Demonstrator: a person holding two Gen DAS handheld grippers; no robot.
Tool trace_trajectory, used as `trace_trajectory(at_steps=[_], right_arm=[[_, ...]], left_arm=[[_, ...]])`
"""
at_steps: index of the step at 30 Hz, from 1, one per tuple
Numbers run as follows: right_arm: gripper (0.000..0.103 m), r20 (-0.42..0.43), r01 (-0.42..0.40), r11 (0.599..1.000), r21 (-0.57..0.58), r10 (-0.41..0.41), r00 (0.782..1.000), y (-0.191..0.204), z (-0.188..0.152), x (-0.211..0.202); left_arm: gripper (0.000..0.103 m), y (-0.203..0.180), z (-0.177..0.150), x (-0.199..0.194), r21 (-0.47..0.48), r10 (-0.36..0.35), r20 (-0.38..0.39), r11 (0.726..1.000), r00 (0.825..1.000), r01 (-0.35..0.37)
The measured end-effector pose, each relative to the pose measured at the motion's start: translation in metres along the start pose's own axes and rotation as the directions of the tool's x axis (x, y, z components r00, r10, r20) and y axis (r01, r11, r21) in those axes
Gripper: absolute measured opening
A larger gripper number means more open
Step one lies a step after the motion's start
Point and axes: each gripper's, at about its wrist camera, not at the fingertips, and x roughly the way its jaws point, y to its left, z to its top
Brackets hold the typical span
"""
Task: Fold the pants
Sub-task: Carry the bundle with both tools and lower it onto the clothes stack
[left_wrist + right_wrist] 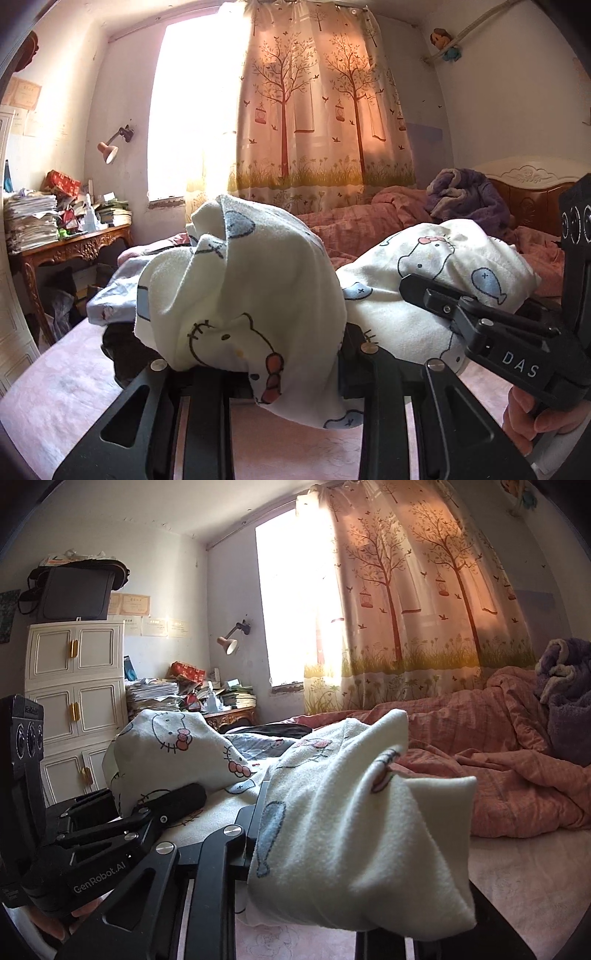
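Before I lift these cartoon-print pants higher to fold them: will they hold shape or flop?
Likely floppy: the pants bunch and droop over the left gripper. Probably light; they sag softly from the right gripper. The fleecy surface looks unlikely to slip.

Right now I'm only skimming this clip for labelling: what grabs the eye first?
The white cartoon-cat pants, bunched over both grippers and lifted above the pink bed, fill the foreground. Behind them, the tree-print curtain glows beside a blazing window; a cluttered desk stands at left.

Fleecy, matt white cloth pants [236,295] drape matt black plastic grippers; the desk [74,247] is glossy carved wood.
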Motion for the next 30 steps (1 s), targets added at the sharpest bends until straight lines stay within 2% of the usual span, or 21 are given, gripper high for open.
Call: trace_trajectory(at_steps=[6,9,13,17,20,23,25,26,27,30], right_arm=[[0.024,0.053,-0.066,0.997,-0.031,0.068,0.996,0.029,0.041,0.063],[0.024,0.064,-0.125,0.992,0.013,0.124,0.990,0.035,0.063,0.102],[0.024,0.037,-0.123,0.992,-0.008,0.123,0.992,0.047,0.081,0.163],[0.024,0.038,-0.121,0.993,-0.013,0.121,0.992,0.058,0.087,0.218],[0.024,0.010,-0.124,0.992,-0.004,0.124,0.992,0.062,0.082,0.256],[0.024,-0.069,-0.121,0.993,0.013,0.121,0.990,0.061,0.060,0.291],[0.024,-0.097,-0.081,0.997,-0.004,0.080,0.992,0.062,0.038,0.303],[0.024,-0.112,-0.062,0.998,-0.017,0.059,0.992,0.063,0.028,0.309],[0.024,-0.128,-0.052,0.998,-0.023,0.048,0.991,0.062,0.018,0.315],[0.025,-0.125,-0.056,0.998,-0.024,0.053,0.991,0.053,0.004,0.318]], left_arm=[[0.028,0.064,0.041,0.020,-0.017,0.020,0.044,1.000,0.999,-0.020],[0.028,0.094,0.049,0.040,-0.054,0.030,0.058,0.998,0.998,-0.027],[0.028,0.131,0.061,0.076,-0.018,0.029,0.047,0.999,0.998,-0.028],[0.028,0.168,0.065,0.100,-0.034,0.018,0.055,0.999,0.998,-0.016],[0.029,0.191,0.053,0.120,-0.059,0.008,0.025,0.998,1.000,-0.006],[0.029,0.213,0.018,0.142,-0.145,-0.040,-0.021,0.989,0.999,0.036],[0.030,0.223,-0.006,0.172,-0.192,-0.064,-0.091,0.980,0.994,0.045],[0.032,0.226,-0.017,0.182,-0.210,-0.076,-0.105,0.976,0.992,0.053],[0.034,0.229,-0.023,0.183,-0.226,-0.094,-0.086,0.971,0.992,0.073],[0.037,0.228,-0.016,0.180,-0.202,-0.108,-0.098,0.975,0.989,0.086]])
